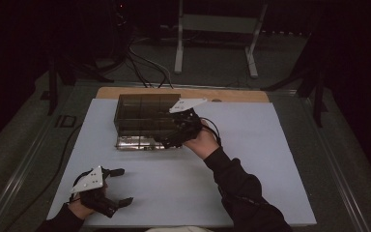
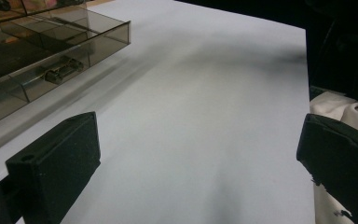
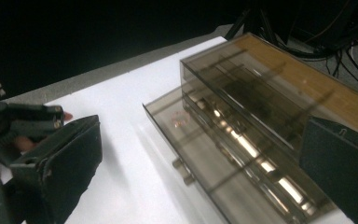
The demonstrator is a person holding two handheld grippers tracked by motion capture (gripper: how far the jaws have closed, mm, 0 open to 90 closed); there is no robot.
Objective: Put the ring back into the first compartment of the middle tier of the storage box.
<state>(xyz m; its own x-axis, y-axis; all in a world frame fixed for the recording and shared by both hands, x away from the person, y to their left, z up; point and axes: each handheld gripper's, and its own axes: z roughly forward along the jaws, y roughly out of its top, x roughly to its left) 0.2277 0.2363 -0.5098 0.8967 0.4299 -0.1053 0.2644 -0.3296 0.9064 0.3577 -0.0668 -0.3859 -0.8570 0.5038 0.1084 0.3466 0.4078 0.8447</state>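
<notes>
Two grippers are working here, both with jaws spread and pinching nothing. The right gripper (image 1: 166,140) is sitting at the front of the smoked plastic drawer box (image 1: 142,112), centre of the high view, just above the middle of the white table sheet (image 1: 251,159). The bottom drawer (image 1: 140,143) is sticking out toward the person; in the right gripper view it is running from centre to lower right, with its small handle (image 3: 182,169) poking out at the front edge between the two jaws but not touching either one. My read: the jaws are being kept wide so they can straddle that handle or the drawer lip, and the hand is angling in from the right so the drawer front is staying visible to the camera. I can't tell whether any jaw is touching the drawer.

The left gripper (image 1: 121,186) is resting at the lower left of the high view, well apart from the box. It is probably parking there to keep clear, or waiting to steady the box. In its own view the box corner (image 2: 121,29) is showing upper left.
</notes>
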